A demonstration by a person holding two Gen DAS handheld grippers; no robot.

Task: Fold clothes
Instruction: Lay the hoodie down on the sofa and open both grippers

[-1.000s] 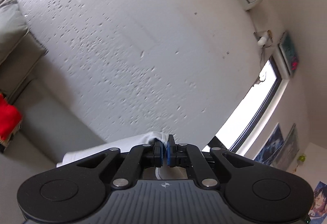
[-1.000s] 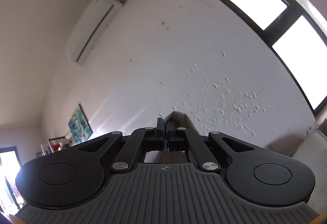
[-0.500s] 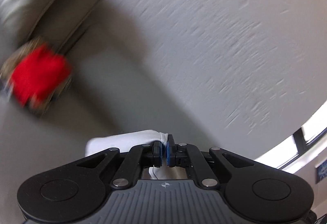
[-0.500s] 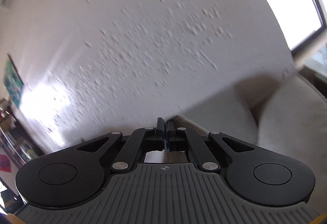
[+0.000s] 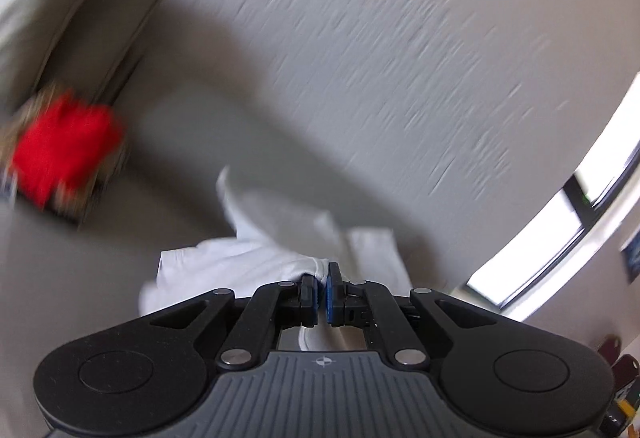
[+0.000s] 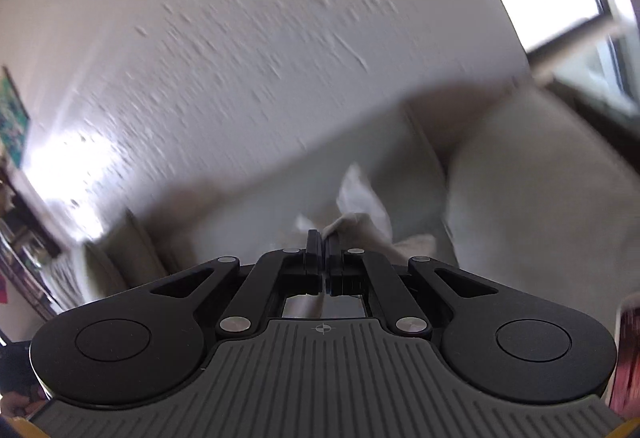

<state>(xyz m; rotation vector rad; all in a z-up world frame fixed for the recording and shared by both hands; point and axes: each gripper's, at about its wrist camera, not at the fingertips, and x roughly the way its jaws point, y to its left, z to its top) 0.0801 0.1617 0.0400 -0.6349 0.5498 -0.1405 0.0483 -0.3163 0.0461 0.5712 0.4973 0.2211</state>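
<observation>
Both jaws pinched shut on white garment (image 5: 256, 262), cloth trailing forward and left of left gripper (image 5: 322, 292), forward-right of right gripper (image 6: 323, 266), held aloft over grey sofa (image 6: 520, 198)

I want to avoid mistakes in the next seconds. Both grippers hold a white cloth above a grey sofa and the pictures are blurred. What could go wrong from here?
1. The left gripper pinches only a small bunch of the white cloth garment; a fast swing could pull it free.
2. The right gripper also holds just an edge, so the garment may land crumpled on the grey sofa.
3. The cloth could drift onto the red item on the sofa.
</observation>
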